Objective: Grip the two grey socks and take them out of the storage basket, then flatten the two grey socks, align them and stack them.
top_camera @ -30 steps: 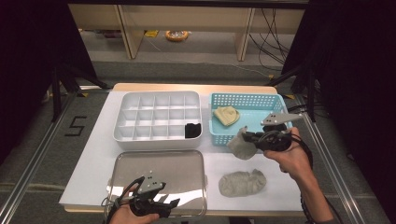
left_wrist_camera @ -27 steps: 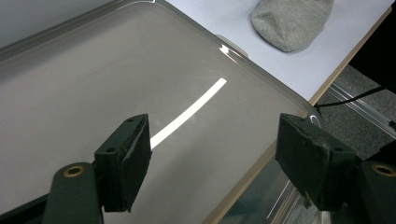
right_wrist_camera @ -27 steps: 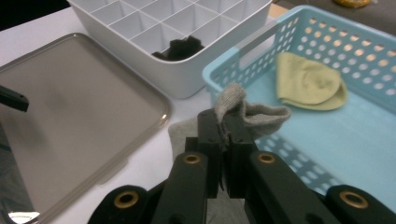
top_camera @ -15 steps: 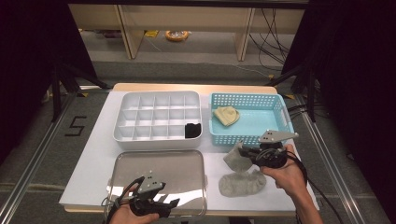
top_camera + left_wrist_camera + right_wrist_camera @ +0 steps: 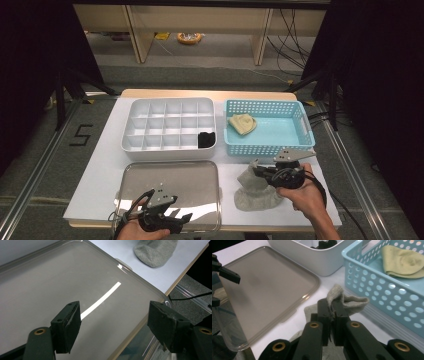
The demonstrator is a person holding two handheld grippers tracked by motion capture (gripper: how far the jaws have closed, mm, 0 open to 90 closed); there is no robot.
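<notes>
1. High view. A grey sock lies crumpled on the white table, just in front of the blue basket; one end of it is lifted off the table. The basket holds a folded yellow cloth. Left of the basket stands a white divided tray with a black item in its front compartment nearest the basket. Further from the basket, in front of the tray, lies a clear lid. Beyond the table are a grey floor and wooden shelf legs. The right gripper pinches the sock's raised end. The left gripper hovers over the lid's near edge, jaws spread.

2. Left gripper view. The sock is a knitted grey bundle on the table, beyond the lid's far corner. The lid reflects a bright strip of light. The jaws stand wide apart and hold nothing.

3. Right gripper view. The sock folds into a ribbed peak, just beside the basket wall. The jaws are pressed together on that fold.
</notes>
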